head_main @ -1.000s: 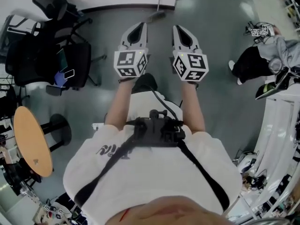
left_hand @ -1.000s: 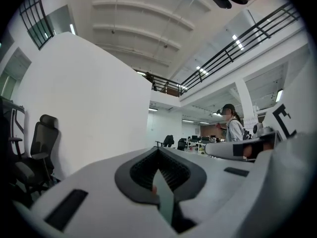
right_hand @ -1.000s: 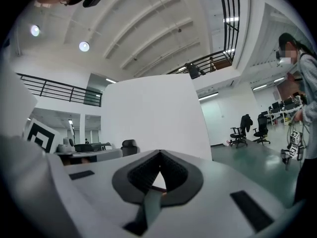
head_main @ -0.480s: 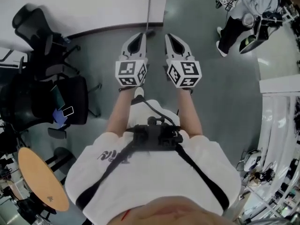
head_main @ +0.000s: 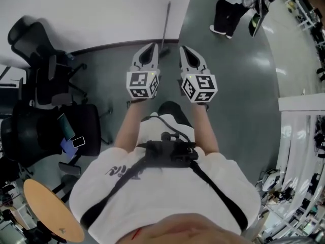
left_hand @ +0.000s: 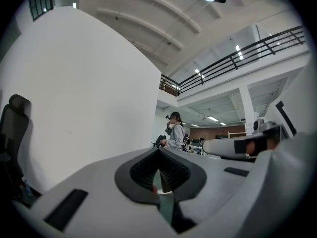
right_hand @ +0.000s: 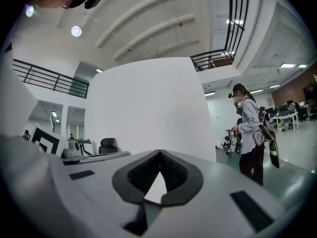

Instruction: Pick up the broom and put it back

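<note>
Broom [head_main: 166, 25] just beyond left gripper [head_main: 151, 47]

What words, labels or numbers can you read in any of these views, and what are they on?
No text is readable in any view.
Black print on the white shirt: too blurred to read.
Cube on the left claw and cube on the right claw: black and white square patterns only, no letters or numbers.
</note>
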{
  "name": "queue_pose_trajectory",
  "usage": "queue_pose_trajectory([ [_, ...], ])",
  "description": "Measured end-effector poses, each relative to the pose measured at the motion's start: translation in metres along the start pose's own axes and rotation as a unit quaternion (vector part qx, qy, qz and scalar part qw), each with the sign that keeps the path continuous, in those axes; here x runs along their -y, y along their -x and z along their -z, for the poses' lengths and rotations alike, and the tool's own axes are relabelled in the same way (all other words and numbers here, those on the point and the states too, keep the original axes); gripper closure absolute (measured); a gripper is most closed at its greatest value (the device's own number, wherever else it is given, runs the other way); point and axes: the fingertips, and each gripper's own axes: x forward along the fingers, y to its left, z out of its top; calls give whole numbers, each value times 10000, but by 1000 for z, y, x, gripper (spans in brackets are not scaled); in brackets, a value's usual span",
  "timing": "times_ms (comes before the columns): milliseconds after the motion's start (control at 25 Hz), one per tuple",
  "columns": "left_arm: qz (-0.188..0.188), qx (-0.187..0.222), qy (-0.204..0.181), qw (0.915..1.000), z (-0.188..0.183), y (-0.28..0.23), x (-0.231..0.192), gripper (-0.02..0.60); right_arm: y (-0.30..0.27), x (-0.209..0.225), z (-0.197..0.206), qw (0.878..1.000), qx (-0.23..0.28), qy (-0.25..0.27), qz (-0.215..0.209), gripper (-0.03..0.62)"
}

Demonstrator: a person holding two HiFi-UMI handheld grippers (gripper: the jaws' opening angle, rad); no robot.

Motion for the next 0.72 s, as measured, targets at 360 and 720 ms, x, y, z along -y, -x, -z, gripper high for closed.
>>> queue_pose_trajectory([
  [360, -138, -248, -64, 9996, 16, -126, -49, 574, -129, 74, 4, 9996, -38, -207, -185, 591],
  [720, -495, -386, -91, 9980, 22, -245, -86, 574, -241, 164, -16, 9997, -108, -38, -196, 591],
])
